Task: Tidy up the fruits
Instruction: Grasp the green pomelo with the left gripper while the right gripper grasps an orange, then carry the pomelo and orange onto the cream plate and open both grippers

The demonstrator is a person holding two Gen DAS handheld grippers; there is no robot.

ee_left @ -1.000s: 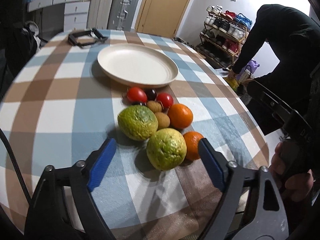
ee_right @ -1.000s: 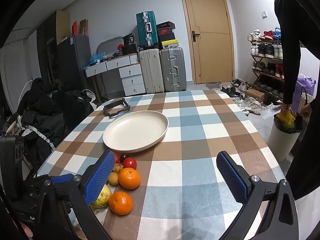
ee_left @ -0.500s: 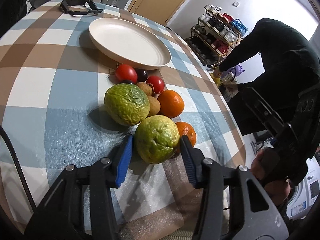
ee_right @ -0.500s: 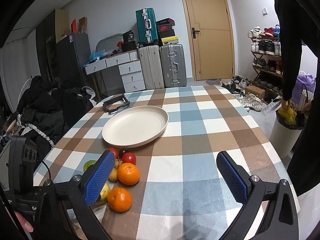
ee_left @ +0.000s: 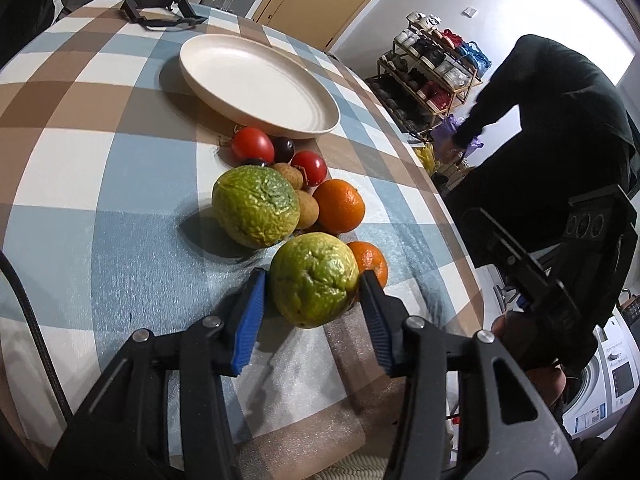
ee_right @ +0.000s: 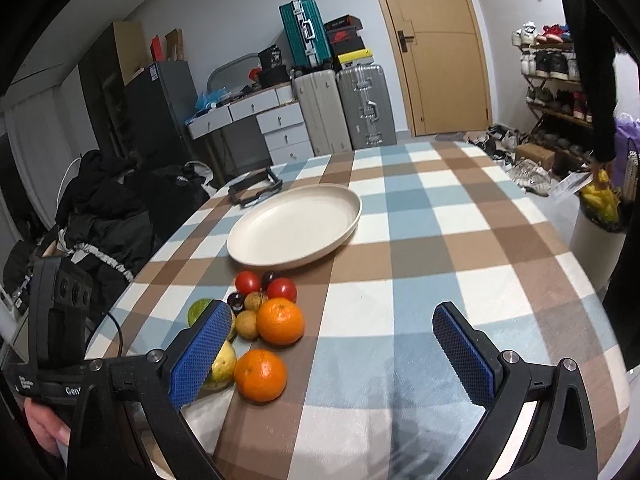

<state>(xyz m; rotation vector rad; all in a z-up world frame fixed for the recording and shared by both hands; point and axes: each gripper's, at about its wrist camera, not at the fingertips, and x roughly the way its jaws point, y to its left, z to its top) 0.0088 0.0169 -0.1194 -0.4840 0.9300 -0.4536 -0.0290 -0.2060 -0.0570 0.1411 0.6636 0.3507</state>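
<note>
A pile of fruit lies on the checked tablecloth in front of an empty cream plate [ee_left: 260, 80]. My left gripper [ee_left: 312, 300] is shut on the nearest green-yellow citrus [ee_left: 314, 278], which rests on the cloth. Behind it sit a second green citrus [ee_left: 256, 206], two oranges [ee_left: 339, 206] [ee_left: 370, 264], two red tomatoes [ee_left: 253, 144], brown kiwis and a dark plum. My right gripper [ee_right: 336, 344] is open and empty above the table, right of the pile; the oranges [ee_right: 280, 320] [ee_right: 260, 374] and the plate [ee_right: 294, 228] show there too.
A black frame-like object [ee_left: 160, 8] lies beyond the plate. The table's right edge [ee_left: 460, 240] curves close to the fruit. A person in black [ee_left: 560, 140] bends over a bin beside the table. Suitcases and drawers [ee_right: 340, 108] stand by the far wall.
My left gripper has moved forward and closed its jaws around the nearest green citrus. My right gripper stayed open and drifted slightly nearer the fruit pile.
</note>
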